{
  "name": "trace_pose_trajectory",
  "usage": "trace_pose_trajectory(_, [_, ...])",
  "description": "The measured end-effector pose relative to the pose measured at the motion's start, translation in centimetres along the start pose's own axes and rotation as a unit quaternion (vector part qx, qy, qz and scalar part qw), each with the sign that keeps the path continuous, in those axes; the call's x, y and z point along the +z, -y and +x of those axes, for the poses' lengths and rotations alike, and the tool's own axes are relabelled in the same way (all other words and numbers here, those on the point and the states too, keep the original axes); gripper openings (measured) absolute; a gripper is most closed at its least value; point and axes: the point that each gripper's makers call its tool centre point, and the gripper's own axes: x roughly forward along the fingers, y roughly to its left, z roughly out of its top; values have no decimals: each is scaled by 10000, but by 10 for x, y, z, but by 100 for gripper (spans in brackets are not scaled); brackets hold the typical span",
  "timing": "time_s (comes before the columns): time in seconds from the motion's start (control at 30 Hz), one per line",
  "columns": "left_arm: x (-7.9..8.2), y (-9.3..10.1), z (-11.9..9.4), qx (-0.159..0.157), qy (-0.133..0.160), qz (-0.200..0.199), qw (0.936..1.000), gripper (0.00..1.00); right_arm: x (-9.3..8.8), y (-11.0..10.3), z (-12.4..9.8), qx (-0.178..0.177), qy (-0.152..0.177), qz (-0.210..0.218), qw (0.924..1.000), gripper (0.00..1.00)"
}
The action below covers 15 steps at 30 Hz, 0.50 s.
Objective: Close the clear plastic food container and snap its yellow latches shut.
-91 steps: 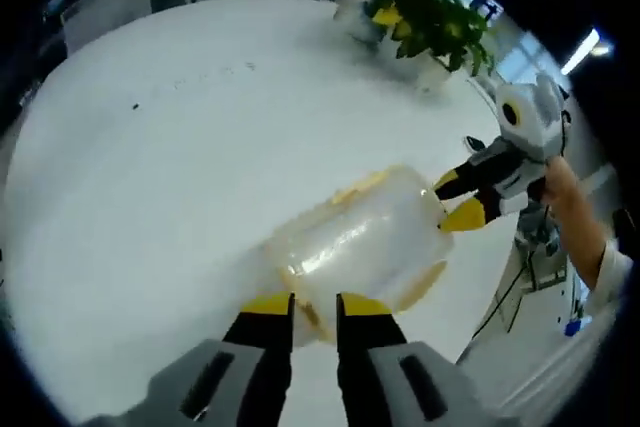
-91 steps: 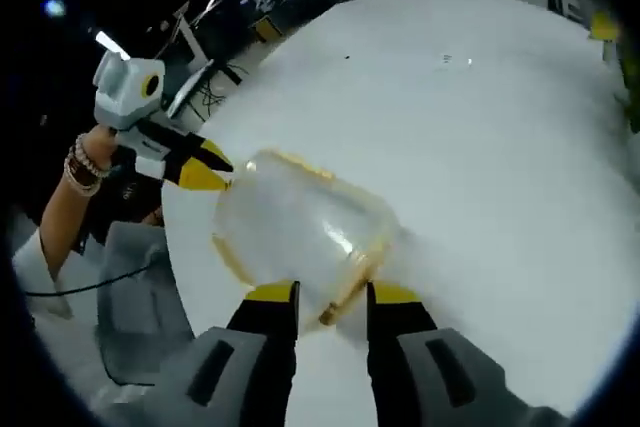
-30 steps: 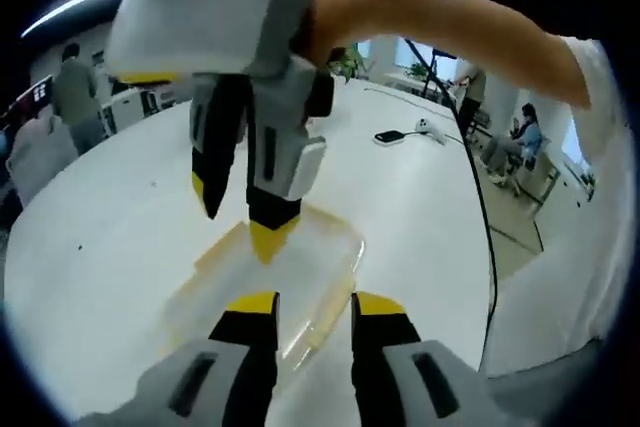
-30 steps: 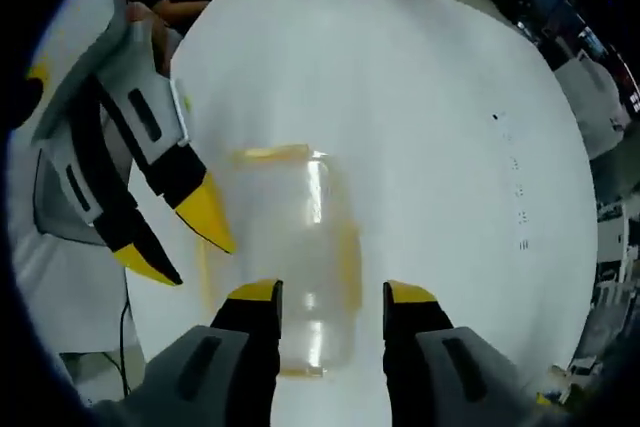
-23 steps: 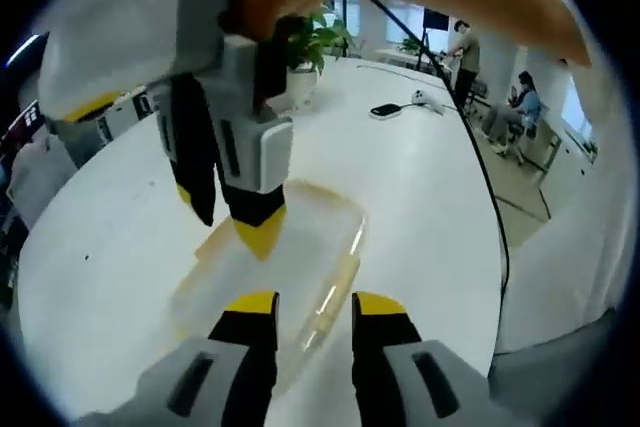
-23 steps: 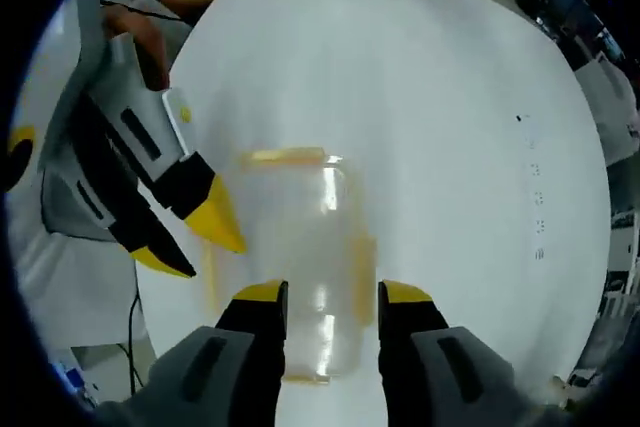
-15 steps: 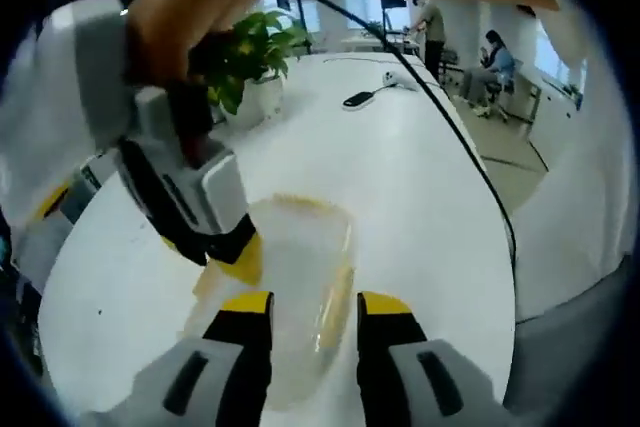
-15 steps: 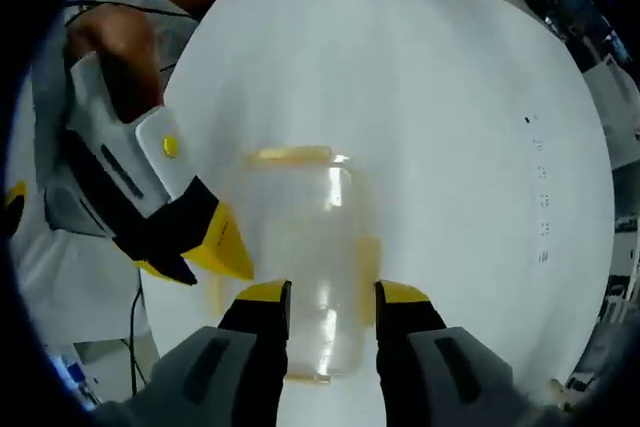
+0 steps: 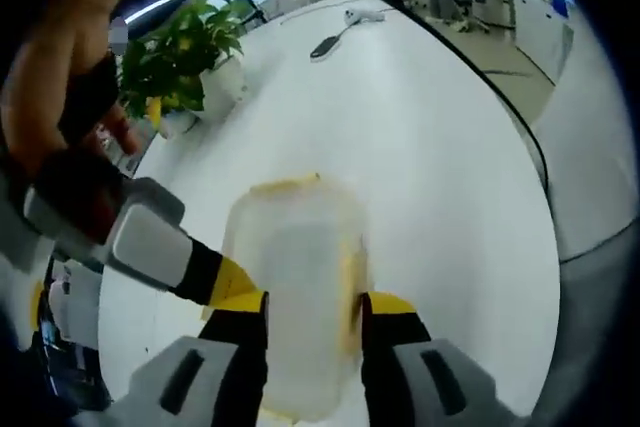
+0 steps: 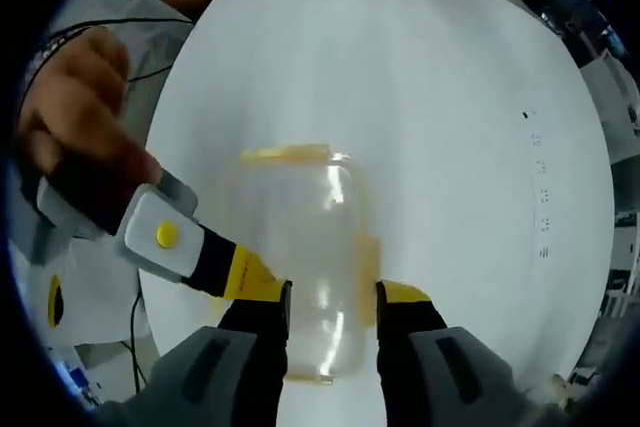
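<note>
Clear plastic, the food container [image 9: 296, 287] is lying on the white table [image 9: 440, 177] in the left gripper view, its lid down and running away from the camera between the left gripper's [image 9: 313, 307] two yellow-tipped jaws. Those jaws are standing apart, one along each long side of the box, close against its walls; whether they are pressing it I cannot tell. A yellow latch [image 9: 284, 185] is showing at the far end and another [image 9: 350, 282] along the right side, just beside the right jaw. The right gripper [image 9: 225, 283] is coming in from the left, its yellow tip meeting the container's left edge next to the left jaw, with a hand [image 9: 60, 97] holding it. A potted plant [image 9: 175, 67] is standing far off on the table, and a dark phone-like object [image 9: 325, 45] is lying beyond it.

White table [image 10: 440, 97] again in the right gripper view, where the container [image 10: 300, 247] is sitting between the right gripper's [image 10: 330, 299] parted jaws, which are flanking its near end. Yellow latches are showing at the far end [image 10: 285, 154] and on the right side [image 10: 368, 252]. The left gripper [image 10: 248, 282] is reaching in from the left, its tip against the container's left edge, a hand [image 10: 75, 97] gripping it.
</note>
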Motion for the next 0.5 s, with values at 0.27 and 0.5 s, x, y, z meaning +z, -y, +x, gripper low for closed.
trace_pose_trajectory(0.27, [-3, -4, 1, 232, -264, 193, 9992, 25, 0, 1, 0, 48, -170, 34, 9998, 31])
trace_pose_trajectory(0.5, [1, 1, 2, 222, -203, 382, 9988, 25, -1, 3, 0, 143, -294, -13, 9995, 31])
